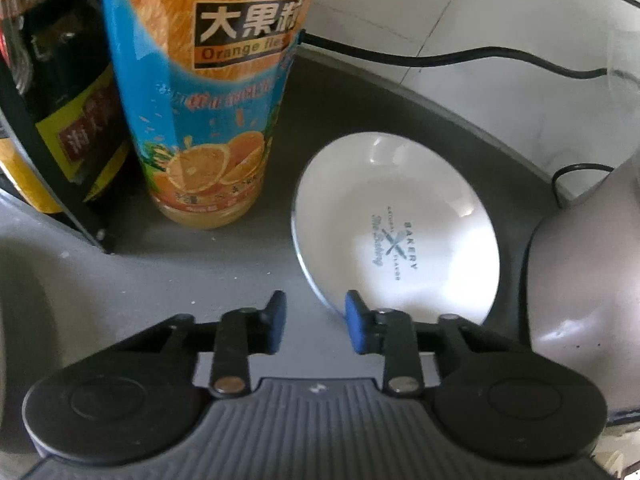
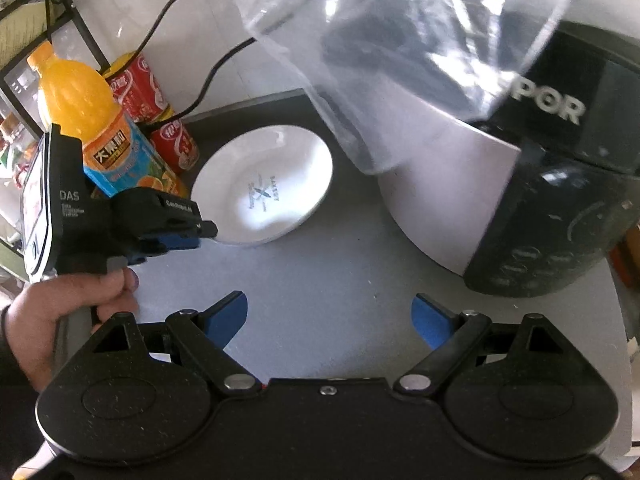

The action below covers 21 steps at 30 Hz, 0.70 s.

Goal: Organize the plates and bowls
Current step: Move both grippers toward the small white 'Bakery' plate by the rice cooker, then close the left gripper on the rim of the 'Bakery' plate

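A white shallow plate [image 1: 396, 220] with a printed bakery logo lies on the grey countertop [image 1: 120, 272]. It also shows in the right wrist view [image 2: 264, 188]. My left gripper [image 1: 316, 320] is open, its blue pads [image 1: 354, 316] straddling the plate's near rim, one pad inside the rim and one outside. In the right wrist view the left gripper [image 2: 200, 232] reaches the plate's left edge. My right gripper [image 2: 330, 320] is open and empty above the bare counter, short of the plate.
An orange juice bottle [image 1: 212, 92] and a dark bottle [image 1: 64, 92] stand left of the plate. Red cans [image 2: 160, 116] stand behind. A white and black rice cooker [image 2: 512, 184] under a plastic bag [image 2: 400, 40] sits at the right. Black cables [image 1: 440, 58] run behind.
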Tool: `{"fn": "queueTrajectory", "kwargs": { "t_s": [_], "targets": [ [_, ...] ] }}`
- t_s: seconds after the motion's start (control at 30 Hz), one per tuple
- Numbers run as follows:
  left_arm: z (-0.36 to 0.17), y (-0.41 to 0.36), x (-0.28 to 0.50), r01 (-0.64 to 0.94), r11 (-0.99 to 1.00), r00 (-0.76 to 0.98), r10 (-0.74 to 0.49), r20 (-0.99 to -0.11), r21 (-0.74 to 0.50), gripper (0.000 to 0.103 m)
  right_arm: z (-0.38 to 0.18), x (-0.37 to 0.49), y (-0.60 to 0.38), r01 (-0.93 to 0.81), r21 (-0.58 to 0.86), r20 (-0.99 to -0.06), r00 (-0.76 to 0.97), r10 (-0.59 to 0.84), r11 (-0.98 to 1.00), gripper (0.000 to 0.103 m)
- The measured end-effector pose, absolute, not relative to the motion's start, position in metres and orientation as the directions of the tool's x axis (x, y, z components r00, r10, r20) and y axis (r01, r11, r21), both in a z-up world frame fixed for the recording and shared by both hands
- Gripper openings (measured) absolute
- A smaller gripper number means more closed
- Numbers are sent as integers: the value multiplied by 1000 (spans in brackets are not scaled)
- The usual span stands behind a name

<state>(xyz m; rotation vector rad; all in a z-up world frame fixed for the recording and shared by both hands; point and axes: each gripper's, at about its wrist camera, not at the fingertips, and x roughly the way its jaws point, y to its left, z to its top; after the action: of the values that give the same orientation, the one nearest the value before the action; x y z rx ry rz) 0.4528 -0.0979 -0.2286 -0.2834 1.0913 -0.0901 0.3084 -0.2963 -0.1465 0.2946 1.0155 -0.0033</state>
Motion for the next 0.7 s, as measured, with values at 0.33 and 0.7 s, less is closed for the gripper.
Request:
{"fn": "queueTrajectory", "kwargs": {
  "t_s": [0.33, 0.7],
  "targets": [
    [-225, -92, 443, -50, 953, 457, -245, -855, -300, 7, -149, 326, -288, 111, 268, -828, 534, 170, 957, 88],
    [-240, -57, 417, -112, 950, 335, -239, -911, -291, 0, -158, 334, -284, 113, 275, -835, 520, 179, 955, 88]
  ]
}}
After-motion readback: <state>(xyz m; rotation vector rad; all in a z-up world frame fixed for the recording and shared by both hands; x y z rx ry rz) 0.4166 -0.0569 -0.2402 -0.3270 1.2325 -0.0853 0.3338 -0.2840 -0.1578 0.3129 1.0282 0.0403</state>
